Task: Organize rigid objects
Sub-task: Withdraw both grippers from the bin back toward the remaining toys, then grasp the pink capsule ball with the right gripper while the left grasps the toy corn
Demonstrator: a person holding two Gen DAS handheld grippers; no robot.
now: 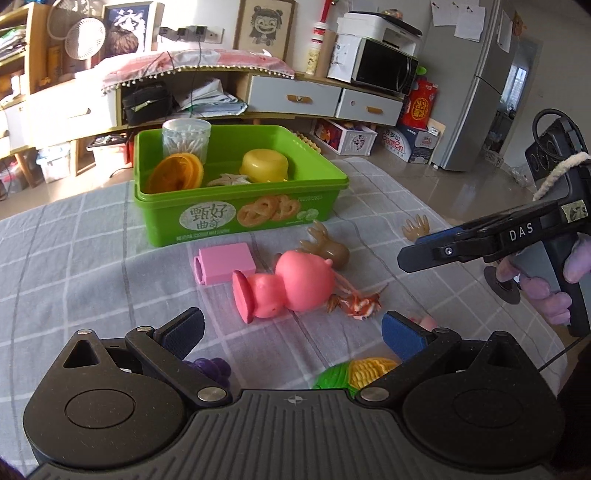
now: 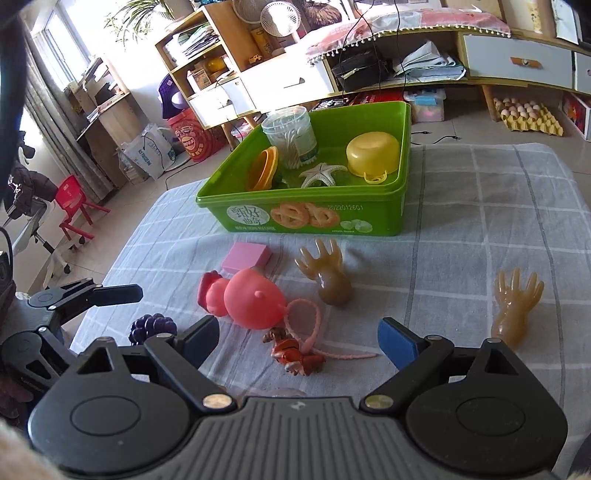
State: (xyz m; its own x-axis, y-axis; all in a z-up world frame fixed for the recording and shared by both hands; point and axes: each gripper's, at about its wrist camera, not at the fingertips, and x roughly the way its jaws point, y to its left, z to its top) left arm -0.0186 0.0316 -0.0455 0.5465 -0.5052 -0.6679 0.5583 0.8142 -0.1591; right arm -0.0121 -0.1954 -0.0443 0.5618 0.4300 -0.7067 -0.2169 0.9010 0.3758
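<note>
Both tongs, left (image 1: 291, 332) and right (image 2: 297, 341), gape empty; cloth (image 2: 480, 221) beside bin (image 2: 306, 218) seemingly bare.

Behind the desk (image 1: 74, 251), covered in grey checked cloth: long low cabinet (image 1: 295, 98) with grey drawers, pink fringed cloth (image 1: 192, 64) draped on top, microwave (image 1: 384, 68) at its right end under a white printer (image 1: 376, 26). Two framed pictures (image 1: 264, 27) against the wall, small white fan (image 1: 85, 38) beside them, steel fridge (image 1: 480, 85) far right. On the floor: egg tray (image 2: 528, 114), red child's chair (image 2: 75, 206), wooden shelf unit (image 2: 221, 59) near the window.
</note>
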